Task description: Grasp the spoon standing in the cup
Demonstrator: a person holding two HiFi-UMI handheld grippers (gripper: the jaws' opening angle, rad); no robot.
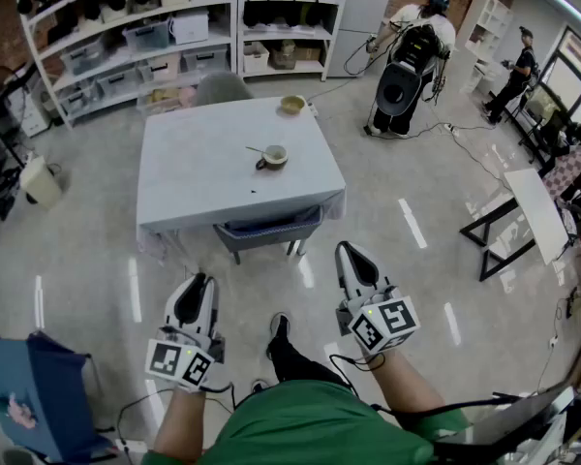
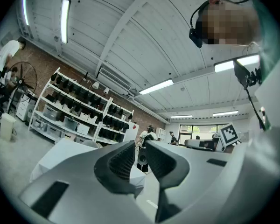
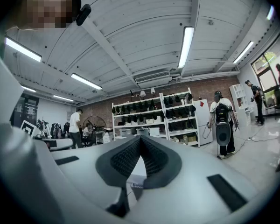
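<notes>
A brown cup stands near the middle of the pale table, and the spoon in it leans its handle to the left. Both grippers hover over the floor, well short of the table's near edge. My left gripper points level at the table with a narrow gap between its ribbed pads and nothing in it. My right gripper has its tips touching and is empty. Neither gripper view shows the cup or the spoon.
A small bowl sits at the table's far edge. A grey chair is tucked under the near side, and another stands behind. Shelves line the back wall. People and a white table are at the right.
</notes>
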